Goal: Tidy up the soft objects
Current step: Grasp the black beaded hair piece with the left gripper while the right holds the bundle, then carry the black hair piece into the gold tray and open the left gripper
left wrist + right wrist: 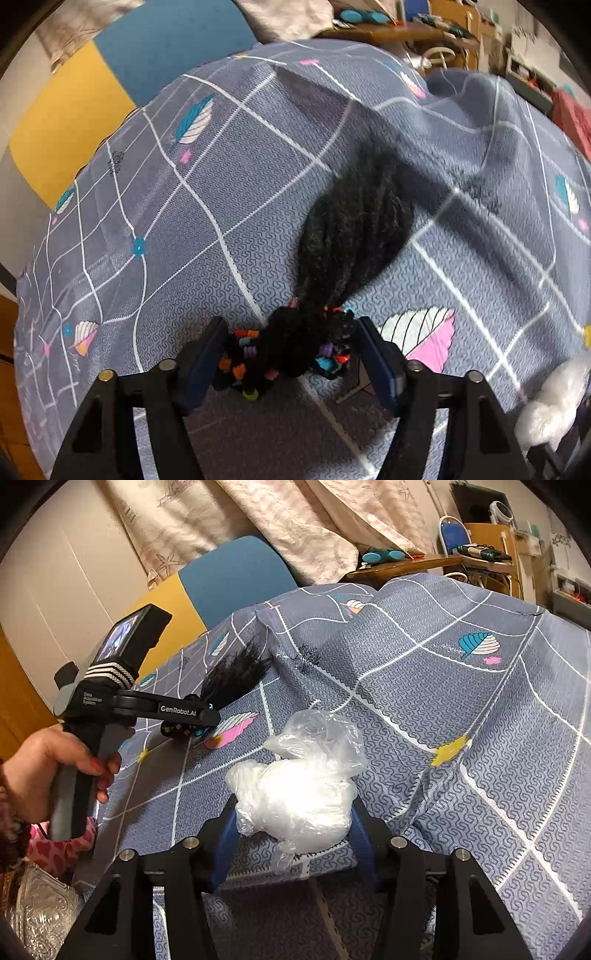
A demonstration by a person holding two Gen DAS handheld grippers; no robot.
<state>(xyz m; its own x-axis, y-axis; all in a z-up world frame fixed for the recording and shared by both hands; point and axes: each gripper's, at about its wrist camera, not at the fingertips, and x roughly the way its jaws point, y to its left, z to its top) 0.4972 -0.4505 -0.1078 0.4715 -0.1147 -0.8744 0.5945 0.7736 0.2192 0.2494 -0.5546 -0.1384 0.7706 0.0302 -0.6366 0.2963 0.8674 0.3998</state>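
Black hairpiece (354, 229) with coloured beads at its bound end sits low and centre in your left wrist view, lying on the grey-blue patterned sheet (221, 192). Your left gripper (291, 354) has its jaws spread to either side of that beaded knot; the pads look close against it, but I can't tell whether they actually press it. The dark strands fan away toward the upper right of the frame.

Over in the right wrist view, your right gripper (293, 825) brackets a crumpled clear plastic bag (299, 786) at bottom centre, jaws set wide with the bag bulging between them. Whether they squeeze it or only flank it isn't clear. The bag rests on the sheet (461, 686).

At the left of that frame your left hand (40, 771), red nails showing, grips the handle of the other gripper (192, 723), and the hairpiece (236, 675) sticks out beyond it toward the frame's middle.

Behind, a blue and yellow chair back (232, 576) stands at upper centre, with a pale curtain (295, 524) above it.
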